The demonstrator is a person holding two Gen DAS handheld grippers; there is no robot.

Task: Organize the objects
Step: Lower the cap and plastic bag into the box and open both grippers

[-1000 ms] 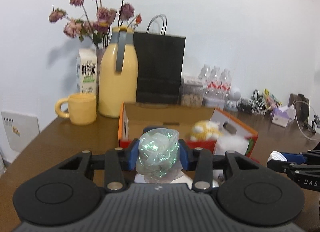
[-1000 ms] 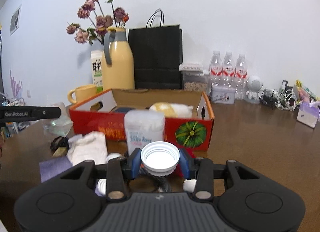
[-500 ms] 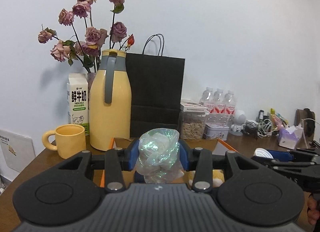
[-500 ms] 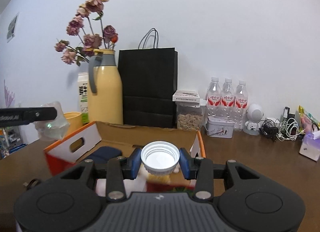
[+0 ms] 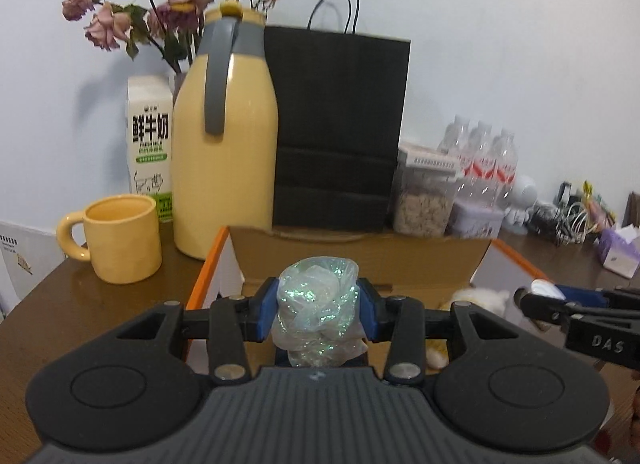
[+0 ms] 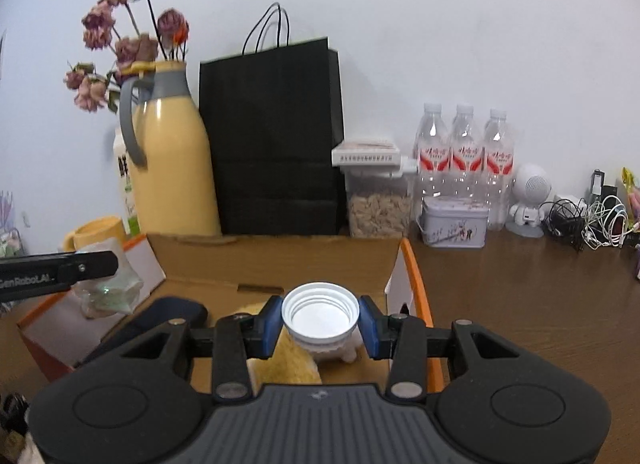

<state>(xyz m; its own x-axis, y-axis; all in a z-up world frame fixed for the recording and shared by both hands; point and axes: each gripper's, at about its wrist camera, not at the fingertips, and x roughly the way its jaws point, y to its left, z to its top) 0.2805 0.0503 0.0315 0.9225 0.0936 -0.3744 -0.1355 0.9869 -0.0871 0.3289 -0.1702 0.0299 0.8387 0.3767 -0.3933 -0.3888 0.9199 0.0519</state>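
Note:
My left gripper (image 5: 318,310) is shut on a crumpled clear plastic bag (image 5: 318,316) and holds it over the left part of the open orange cardboard box (image 5: 212,276). My right gripper (image 6: 320,324) is shut on a white screw cap (image 6: 320,314) and holds it over the right part of the same box (image 6: 416,280). A yellow-white plush toy (image 6: 288,364) and a dark blue pouch (image 6: 168,314) lie inside the box. The left gripper with its bag (image 6: 104,288) also shows at the left of the right wrist view.
Behind the box stand a yellow jug (image 5: 226,151), a yellow mug (image 5: 120,238), a milk carton (image 5: 150,143), a black paper bag (image 5: 340,123), a cereal container (image 6: 378,199), three water bottles (image 6: 464,155), a tin (image 6: 456,221) and tangled cables (image 6: 588,223).
Both grippers have moved forward from in front of the box to over its open top, still holding the bag and the cap. The box interior now lies under them.

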